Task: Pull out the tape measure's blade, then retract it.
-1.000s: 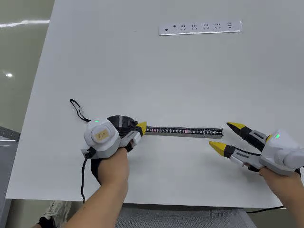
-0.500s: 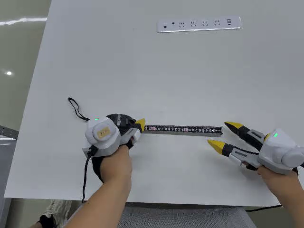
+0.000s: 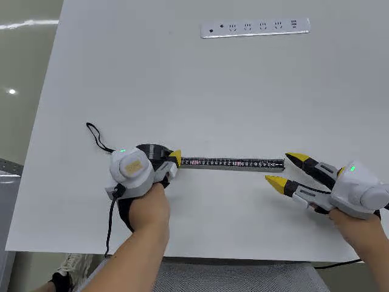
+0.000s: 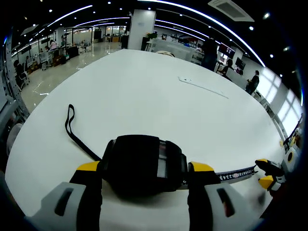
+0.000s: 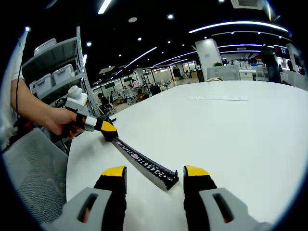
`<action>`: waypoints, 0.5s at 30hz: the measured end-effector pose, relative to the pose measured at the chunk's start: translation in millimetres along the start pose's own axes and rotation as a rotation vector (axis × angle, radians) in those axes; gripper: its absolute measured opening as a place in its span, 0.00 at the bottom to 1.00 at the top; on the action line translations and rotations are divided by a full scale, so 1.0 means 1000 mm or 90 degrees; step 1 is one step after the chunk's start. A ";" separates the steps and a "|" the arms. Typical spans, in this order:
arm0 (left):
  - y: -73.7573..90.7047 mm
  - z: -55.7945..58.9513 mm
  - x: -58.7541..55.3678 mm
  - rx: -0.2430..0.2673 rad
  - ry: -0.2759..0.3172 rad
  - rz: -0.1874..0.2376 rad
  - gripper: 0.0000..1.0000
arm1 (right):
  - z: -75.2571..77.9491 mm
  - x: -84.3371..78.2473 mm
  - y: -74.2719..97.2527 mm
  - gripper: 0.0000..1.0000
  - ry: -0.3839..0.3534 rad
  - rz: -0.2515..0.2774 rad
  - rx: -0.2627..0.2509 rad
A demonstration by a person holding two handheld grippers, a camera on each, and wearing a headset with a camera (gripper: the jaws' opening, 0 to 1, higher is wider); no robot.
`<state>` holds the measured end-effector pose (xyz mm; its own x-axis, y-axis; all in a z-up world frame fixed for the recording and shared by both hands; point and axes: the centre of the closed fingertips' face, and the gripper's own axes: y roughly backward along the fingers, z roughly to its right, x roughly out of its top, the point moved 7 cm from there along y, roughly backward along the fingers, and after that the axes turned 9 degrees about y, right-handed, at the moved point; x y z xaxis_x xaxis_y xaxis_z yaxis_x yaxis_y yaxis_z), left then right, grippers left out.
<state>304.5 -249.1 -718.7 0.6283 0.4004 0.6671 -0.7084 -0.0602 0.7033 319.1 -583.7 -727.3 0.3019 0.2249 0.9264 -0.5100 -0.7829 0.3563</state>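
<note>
grippers: two, white plastic bodies, yellow pointed jaw tips
left gripper (image 4: 145,167): jaws pressed on both sides of the case
right gripper (image 3: 285,169): jaws wide apart, gripping nothing, at the blade's far end from the case
tape measure case (image 3: 153,153): one, rounded, black, on the table
blade (image 3: 231,163): one, flat dark strip with pale numerals, extended from the case
strap (image 3: 97,137): one, thin black cord loop, beside the case
table (image 3: 182,79): one, smooth, white
power strip (image 3: 255,28): one, long, white, far beyond the case
</note>
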 end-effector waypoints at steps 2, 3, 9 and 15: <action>-0.001 -0.001 0.000 0.003 0.002 0.000 0.68 | 0.000 0.000 0.000 0.47 -0.001 0.001 0.000; -0.001 -0.001 -0.001 0.003 0.004 0.000 0.69 | 0.000 0.000 0.000 0.47 0.000 -0.001 0.000; -0.002 -0.001 -0.001 0.006 0.002 0.000 0.69 | -0.001 0.000 0.000 0.47 -0.001 0.001 0.000; -0.001 -0.001 -0.001 0.008 0.001 -0.005 0.68 | -0.004 0.004 0.000 0.46 0.003 -0.001 0.001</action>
<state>304.6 -248.7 -720.6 0.6329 0.4026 0.6613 -0.6997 -0.0682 0.7111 317.2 -580.7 -723.7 0.2994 0.2284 0.9264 -0.5085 -0.7833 0.3575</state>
